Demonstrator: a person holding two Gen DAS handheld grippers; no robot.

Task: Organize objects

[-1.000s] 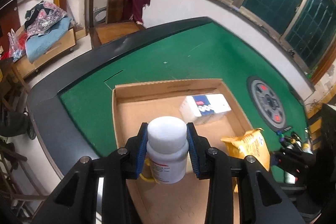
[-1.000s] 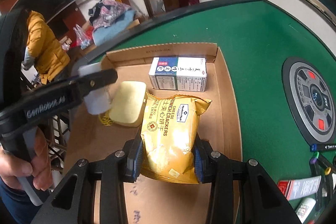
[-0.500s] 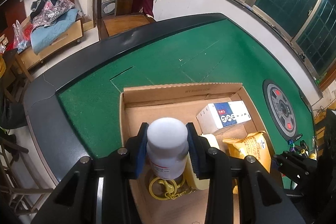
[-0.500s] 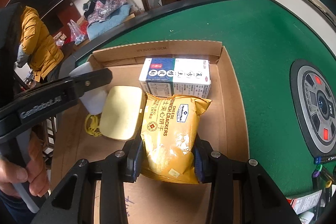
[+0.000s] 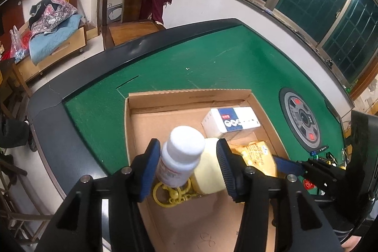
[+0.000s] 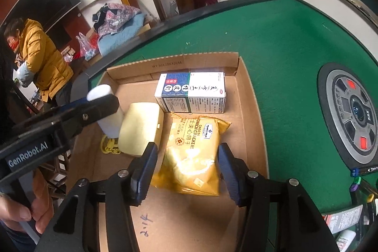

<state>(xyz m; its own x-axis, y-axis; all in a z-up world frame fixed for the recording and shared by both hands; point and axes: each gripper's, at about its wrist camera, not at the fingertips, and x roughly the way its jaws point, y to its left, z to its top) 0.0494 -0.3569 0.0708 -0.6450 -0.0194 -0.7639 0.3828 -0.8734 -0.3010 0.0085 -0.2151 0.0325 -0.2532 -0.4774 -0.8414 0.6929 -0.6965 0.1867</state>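
A shallow cardboard box point(image 5: 179, 96) point(image 6: 250, 100) lies on the green table. My left gripper point(image 5: 187, 155) is open; the white pill bottle point(image 5: 180, 157) point(image 6: 106, 119) leans against its left pad, tilted, over yellow rings point(image 5: 170, 194). A pale yellow case point(image 5: 209, 171) point(image 6: 140, 128) lies beside it. My right gripper point(image 6: 186, 164) is open around the yellow cracker bag point(image 6: 193, 152) point(image 5: 257, 155), which lies on the box floor. A white and blue carton point(image 6: 193, 92) point(image 5: 230, 121) lies at the box's far side.
A round grey control panel point(image 6: 352, 115) point(image 5: 302, 119) is set in the green felt point(image 6: 278, 39) to the right. Pens and small tubes point(image 6: 354, 183) lie at the right front. A chair point(image 5: 132, 1) and a person in a yellow jacket point(image 6: 40, 56) stand beyond the table.
Both grippers have opened. The bottle was let go and now leans left; the cracker bag was let go onto the box floor. Both views have drawn back slightly.
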